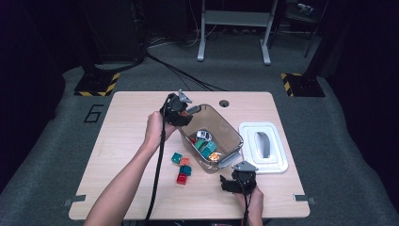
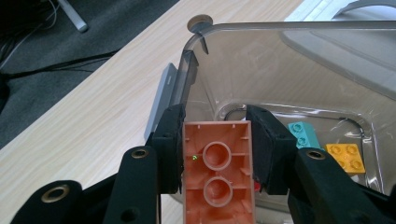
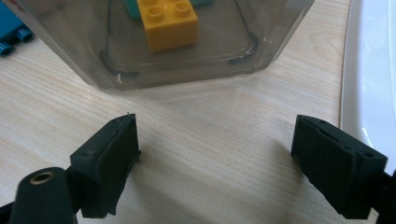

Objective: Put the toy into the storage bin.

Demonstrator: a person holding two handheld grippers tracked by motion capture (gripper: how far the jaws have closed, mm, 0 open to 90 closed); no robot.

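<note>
Orange brick [image 2: 217, 170]: clenched in your left hand-held gripper [image 1: 181, 109], at the clear bin's [image 1: 233, 133] eleven o'clock rim.
Right hand-held gripper [image 3: 215, 161]: released, jaws spread over the bench [image 1: 131, 117].

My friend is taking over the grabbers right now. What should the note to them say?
Left gripper: fingers shut on a salmon-orange plastic building brick, held over the rim of the clear plastic bin.
Right gripper: open, empty, low over the light wooden table near the bin and the white lid.
Done: a yellow brick, teal bricks and a small white toy car lie in the bin.
Left: drop the held brick, then collect the teal, orange and red bricks on the table.
</note>
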